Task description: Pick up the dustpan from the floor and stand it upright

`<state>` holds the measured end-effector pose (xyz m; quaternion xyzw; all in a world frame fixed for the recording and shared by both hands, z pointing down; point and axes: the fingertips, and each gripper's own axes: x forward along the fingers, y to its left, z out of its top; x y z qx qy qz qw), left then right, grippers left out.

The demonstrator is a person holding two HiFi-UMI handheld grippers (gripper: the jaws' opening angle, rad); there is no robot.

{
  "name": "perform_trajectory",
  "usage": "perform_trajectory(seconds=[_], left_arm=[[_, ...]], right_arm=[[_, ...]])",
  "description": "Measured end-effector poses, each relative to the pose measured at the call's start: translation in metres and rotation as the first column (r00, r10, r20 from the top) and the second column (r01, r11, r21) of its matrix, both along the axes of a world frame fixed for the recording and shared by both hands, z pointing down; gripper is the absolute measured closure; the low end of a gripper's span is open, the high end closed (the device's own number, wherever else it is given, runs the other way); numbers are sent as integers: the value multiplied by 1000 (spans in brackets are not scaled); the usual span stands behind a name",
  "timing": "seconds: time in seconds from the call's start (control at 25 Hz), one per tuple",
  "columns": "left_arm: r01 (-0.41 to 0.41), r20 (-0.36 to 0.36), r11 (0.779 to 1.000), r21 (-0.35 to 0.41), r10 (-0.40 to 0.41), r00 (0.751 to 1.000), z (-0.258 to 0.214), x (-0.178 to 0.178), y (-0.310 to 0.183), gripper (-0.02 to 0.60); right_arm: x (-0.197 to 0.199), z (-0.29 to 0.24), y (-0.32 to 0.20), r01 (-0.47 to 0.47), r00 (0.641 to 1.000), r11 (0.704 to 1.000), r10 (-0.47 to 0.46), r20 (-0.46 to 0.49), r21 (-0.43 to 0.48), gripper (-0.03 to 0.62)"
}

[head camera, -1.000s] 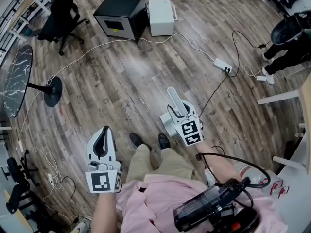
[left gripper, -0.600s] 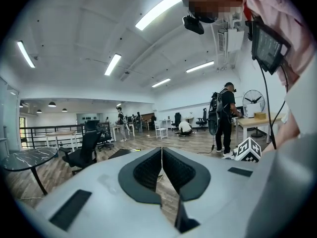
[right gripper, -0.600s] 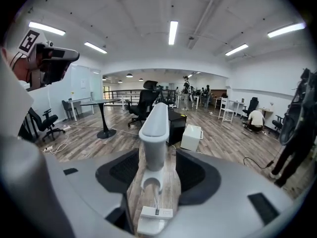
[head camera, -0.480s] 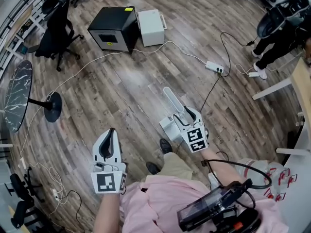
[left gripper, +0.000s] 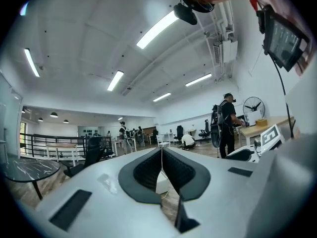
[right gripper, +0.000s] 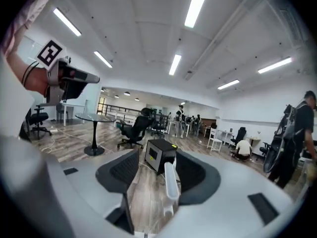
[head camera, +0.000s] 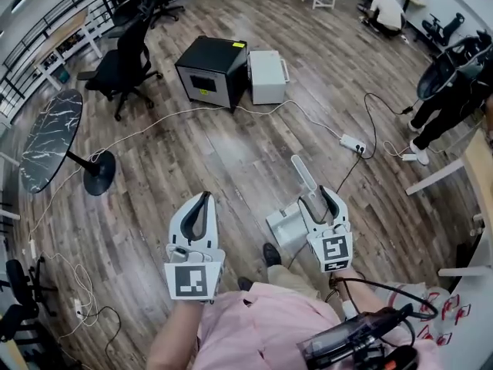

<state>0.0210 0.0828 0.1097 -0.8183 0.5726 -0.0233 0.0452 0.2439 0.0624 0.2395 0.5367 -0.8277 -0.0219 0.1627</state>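
Left tool [head camera: 205, 197]: pressed together, pads meeting at the tips, nothing between them. I'm holding it over the wood floor [head camera: 192, 153], pointing away from me.

Right tool [head camera: 316, 196]: spread wide, not pinching anything.

The dustpan [head camera: 283, 227] is white and sits low, just ahead of my shoe [head camera: 271, 253]. Its pan end is nearest me. From the head view I can't tell if the pan rests flat on the floor. Its handle [right gripper: 171, 180] runs away from me and passes between the right tool's jaws. In the right gripper view the handle is off-centre. It is close against the right-hand pad, with a clear gap to the left-hand pad. I can't tell whether it actually touches the right-hand pad.

Further out there is a black cabinet [head camera: 209, 69] with a white box [head camera: 267, 75] just beside it on the right. A pale cable [head camera: 304, 118] runs across the floor from there to a power strip [head camera: 353, 143]. An office chair [head camera: 123, 64] and a round dark-topped table [head camera: 50, 137] are off to the left, well apart from the dustpan.
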Motion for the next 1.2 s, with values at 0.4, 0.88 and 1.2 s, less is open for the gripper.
perform_trajectory(seconds=[0.4, 0.88, 1.2], left_arm=[[61, 13, 986, 158, -64, 998, -91, -9, -11, 567], [105, 2, 975, 197, -108, 994, -107, -6, -12, 568], [116, -19, 975, 189, -115, 993, -107, -8, -7, 568]], right_arm=[[-78, -145, -23, 77, 979, 978, -110, 169, 192, 541], [-84, -171, -27, 98, 979, 969, -135, 154, 226, 593], [-94, -172, -20, 122, 978, 969, -154, 142, 215, 594]])
